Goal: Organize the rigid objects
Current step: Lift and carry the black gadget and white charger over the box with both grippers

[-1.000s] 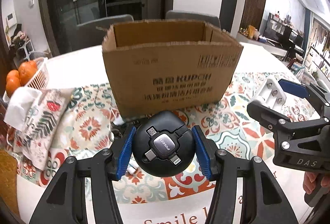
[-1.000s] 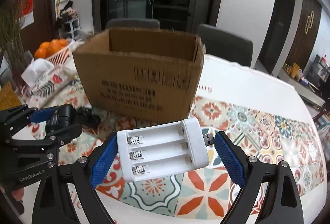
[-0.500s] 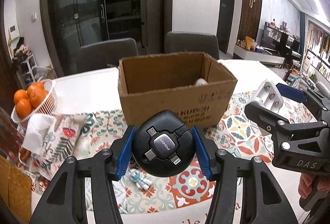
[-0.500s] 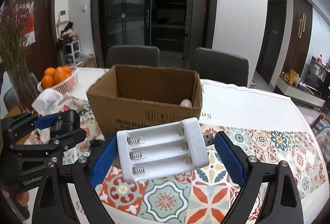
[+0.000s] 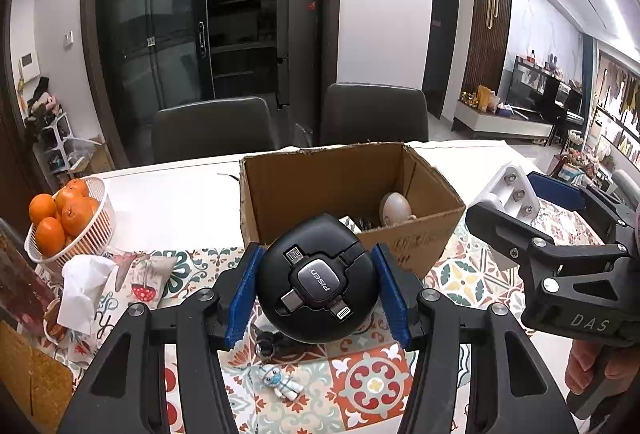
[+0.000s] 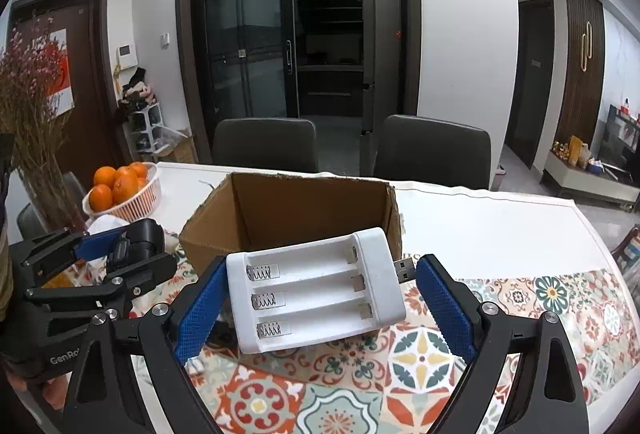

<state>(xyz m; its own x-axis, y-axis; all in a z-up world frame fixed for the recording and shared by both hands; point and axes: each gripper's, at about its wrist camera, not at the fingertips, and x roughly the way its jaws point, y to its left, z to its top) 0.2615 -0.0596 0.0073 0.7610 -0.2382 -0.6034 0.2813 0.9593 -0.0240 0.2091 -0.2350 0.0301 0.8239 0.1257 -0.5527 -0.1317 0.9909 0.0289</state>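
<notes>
My left gripper point(image 5: 318, 288) is shut on a round black multi-plug cable adapter point(image 5: 318, 284) and holds it above the table, in front of the open cardboard box point(image 5: 348, 194). A pale egg-shaped object point(image 5: 395, 208) lies inside the box. My right gripper point(image 6: 316, 294) is shut on a white three-slot battery charger point(image 6: 316, 290) with a USB plug, held above the table just before the box point(image 6: 288, 210). The right gripper also shows in the left wrist view point(image 5: 532, 218), to the right of the box. The left gripper shows at the left of the right wrist view point(image 6: 120, 254).
A white basket of oranges point(image 5: 60, 218) and a tissue pouch point(image 5: 88, 290) sit at the left. A small figurine keychain point(image 5: 280, 384) lies on the patterned tablecloth point(image 5: 372, 382) below my left gripper. Two dark chairs point(image 6: 266, 144) stand behind the table. Dried flowers point(image 6: 28, 122) stand far left.
Both grippers have risen with their objects, so the box now appears lower and its inside shows. The grips are unchanged.
</notes>
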